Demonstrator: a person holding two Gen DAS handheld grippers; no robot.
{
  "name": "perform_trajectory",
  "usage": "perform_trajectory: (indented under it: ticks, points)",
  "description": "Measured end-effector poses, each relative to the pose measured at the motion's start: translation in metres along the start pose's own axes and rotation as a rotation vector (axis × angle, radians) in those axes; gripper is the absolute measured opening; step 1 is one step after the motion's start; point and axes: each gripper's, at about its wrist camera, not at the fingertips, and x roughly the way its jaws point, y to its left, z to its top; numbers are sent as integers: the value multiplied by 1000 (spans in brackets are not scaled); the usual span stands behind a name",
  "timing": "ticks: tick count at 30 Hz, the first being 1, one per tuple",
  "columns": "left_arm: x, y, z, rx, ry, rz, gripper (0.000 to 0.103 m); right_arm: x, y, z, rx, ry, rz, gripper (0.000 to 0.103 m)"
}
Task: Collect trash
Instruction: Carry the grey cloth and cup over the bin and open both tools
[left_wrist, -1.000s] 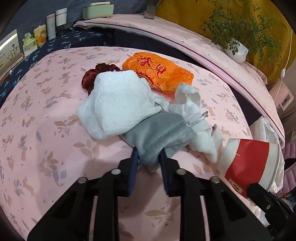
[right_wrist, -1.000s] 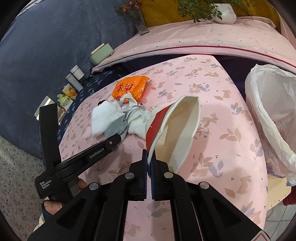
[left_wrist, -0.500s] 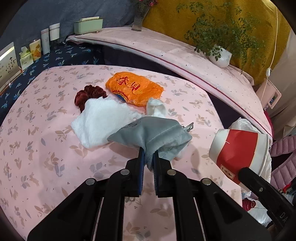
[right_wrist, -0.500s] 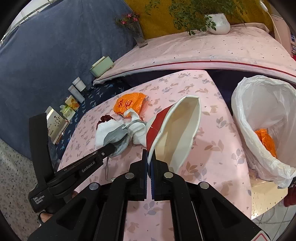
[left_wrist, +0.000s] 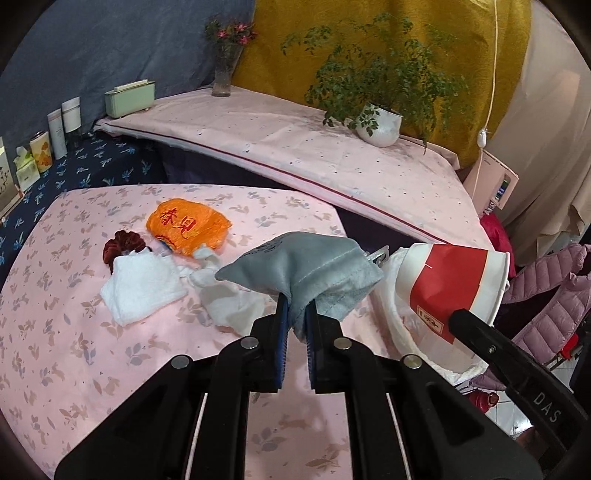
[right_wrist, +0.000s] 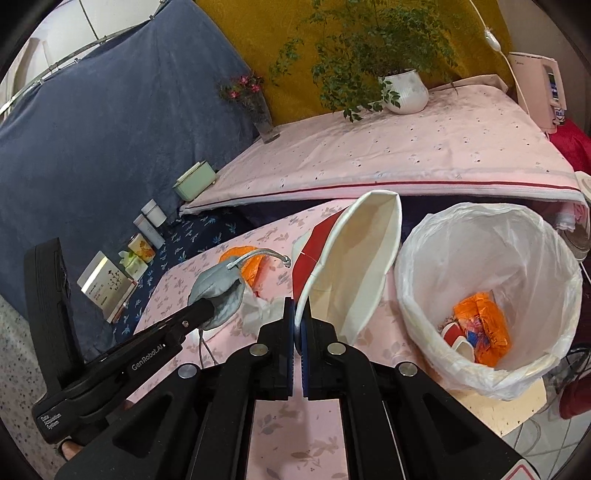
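My left gripper (left_wrist: 295, 314) is shut on a grey drawstring pouch (left_wrist: 303, 266), which hangs clear above the pink tablecloth (left_wrist: 74, 350). My right gripper (right_wrist: 297, 314) is shut on the rim of a red-and-white paper cup (right_wrist: 362, 266), held tilted beside the white-lined bin (right_wrist: 487, 236). In the bin lie an orange wrapper (right_wrist: 480, 321) and small cups. On the table remain an orange bag (left_wrist: 186, 225), a folded white towel (left_wrist: 142, 284), crumpled white tissue (left_wrist: 229, 299) and a dark red scrunchie (left_wrist: 123, 243). The right wrist view shows the left gripper (right_wrist: 207, 306) left of the cup.
A raised pink-covered ledge behind the table carries a potted plant (left_wrist: 380, 122), a flower vase (left_wrist: 221, 74) and a green box (left_wrist: 129, 98). Bottles and cartons (left_wrist: 55, 133) line a dark blue shelf at the left. A purple jacket (left_wrist: 546, 295) hangs at the right.
The left jaws closed on the grey pouch and lifted it off the pile. Both grippers rose and moved right, and the bin's inside came into full view.
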Motion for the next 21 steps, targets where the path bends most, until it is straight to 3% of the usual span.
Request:
perform_trajectory:
  ticks: [13, 21]
  points:
    - [10, -105, 9, 149, 8, -94, 8, -39, -66, 28, 22, -66, -115, 3]
    - [26, -144, 8, 210, 35, -135, 9, -47, -101, 32, 47, -67, -174, 3]
